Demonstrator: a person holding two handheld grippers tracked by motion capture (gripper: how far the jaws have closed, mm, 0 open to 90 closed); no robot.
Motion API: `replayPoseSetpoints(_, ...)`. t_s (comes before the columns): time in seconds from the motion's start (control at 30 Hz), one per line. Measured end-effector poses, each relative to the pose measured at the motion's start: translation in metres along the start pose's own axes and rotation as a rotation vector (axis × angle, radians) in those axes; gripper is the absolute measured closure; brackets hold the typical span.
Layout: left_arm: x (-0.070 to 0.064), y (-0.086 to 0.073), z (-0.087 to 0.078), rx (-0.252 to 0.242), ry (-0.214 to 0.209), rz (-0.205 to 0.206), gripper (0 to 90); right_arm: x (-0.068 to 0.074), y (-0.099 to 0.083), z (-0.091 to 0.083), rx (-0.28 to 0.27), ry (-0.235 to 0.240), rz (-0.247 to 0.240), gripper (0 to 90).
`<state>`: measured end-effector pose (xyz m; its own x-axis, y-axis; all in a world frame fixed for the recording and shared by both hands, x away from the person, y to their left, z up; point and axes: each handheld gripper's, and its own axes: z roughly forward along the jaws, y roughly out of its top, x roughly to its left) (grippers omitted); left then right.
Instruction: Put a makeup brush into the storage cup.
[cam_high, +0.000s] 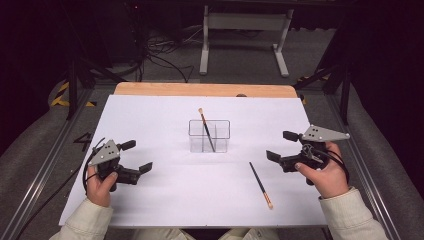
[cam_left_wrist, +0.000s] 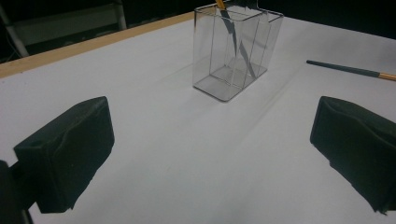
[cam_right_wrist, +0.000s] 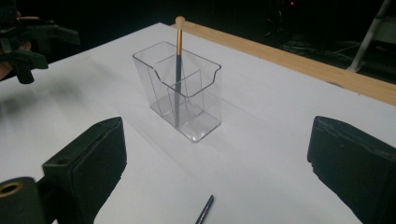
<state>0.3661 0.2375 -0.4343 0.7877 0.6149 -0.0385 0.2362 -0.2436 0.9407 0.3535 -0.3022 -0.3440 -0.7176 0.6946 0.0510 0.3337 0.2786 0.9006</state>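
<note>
While both grippers waited: left gripper (cam_high: 136, 156) and right gripper (cam_high: 281, 145) were held apart, empty.
Brush (cam_high: 261, 184): laid flat on bench (cam_high: 150, 115), near right gripper.
Handling: judged light, stiff, rollable; best gripped mid-handle.
Holder (cam_high: 209, 135): one brush already stood inside.

A white rectangular table top (cam_high: 150, 125) with a light wooden far edge (cam_high: 200, 89) stands on grey carpet floor (cam_high: 240, 60), near a white metal frame (cam_high: 245, 30) and black tangled cables (cam_high: 160, 50).
</note>
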Motion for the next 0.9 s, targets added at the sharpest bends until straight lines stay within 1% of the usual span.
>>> replayPoseSetpoints(0.07,0.000,0.000,0.000,0.001,0.001,0.001,0.5,0.001,0.001,0.000,0.021,-0.002,0.001,5.2)
replayPoseSetpoints(0.13,0.000,0.000,0.000,0.001,-0.002,-0.001,0.5,0.003,0.002,0.000,0.051,-0.011,-0.014,5.2)
replayPoseSetpoints(0.17,0.000,0.000,0.000,0.001,-0.002,-0.001,0.5,0.003,0.002,0.000,0.051,-0.011,-0.014,5.2)
replayPoseSetpoints(0.2,0.000,0.000,0.000,0.001,0.000,-0.005,0.5,0.004,0.002,0.000,0.065,-0.014,-0.019,5.3)
replayPoseSetpoints(0.23,0.000,-0.001,-0.001,0.000,0.002,-0.006,0.5,0.006,0.003,0.002,0.100,-0.012,-0.029,5.5)
replayPoseSetpoints(0.3,0.000,-0.001,-0.001,0.000,0.005,-0.002,0.5,0.006,0.003,0.002,0.108,-0.011,-0.034,5.5)
replayPoseSetpoints(0.4,0.000,-0.001,-0.003,0.000,0.005,-0.003,0.5,0.008,0.003,0.005,0.141,-0.003,-0.040,5.5)
replayPoseSetpoints(0.47,-0.001,-0.001,-0.004,-0.001,0.009,-0.011,0.4,0.009,0.002,0.006,0.162,0.002,-0.046,5.6)
replayPoseSetpoints(0.53,0.000,-0.001,-0.004,0.006,0.009,-0.002,0.4,0.010,0.002,0.007,0.179,0.004,-0.051,5.6)
replayPoseSetpoints(0.6,-0.001,-0.002,-0.004,-0.001,0.012,-0.007,0.5,0.011,0.003,0.009,0.203,0.006,-0.058,5.9)
replayPoseSetpoints(0.7,0.000,-0.002,-0.004,0.006,0.013,-0.001,0.5,0.011,0.002,0.010,0.237,0.004,-0.066,7.0)
replayPoseSetpoints(0.73,0.000,-0.002,-0.004,0.007,0.014,-0.002,0.4,0.012,0.003,0.010,0.259,0.004,-0.077,7.2)
replayPoseSetpoints(0.77,-0.001,-0.002,-0.004,0.009,0.011,-0.008,0.5,0.012,0.003,0.011,0.267,0.005,-0.077,7.2)
replayPoseSetpoints(0.83,-0.001,-0.002,-0.005,0.008,0.011,-0.006,0.5,0.012,0.002,0.012,0.287,0.009,-0.077,7.1)
replayPoseSetpoints(0.87,-0.001,-0.002,-0.005,0.008,0.011,-0.006,0.5,0.012,0.002,0.012,0.287,0.009,-0.077,7.1)
replayPoseSetpoints(0.9,-0.001,-0.002,-0.005,0.008,0.010,-0.007,0.5,0.012,0.002,0.014,0.310,0.012,-0.081,6.8)
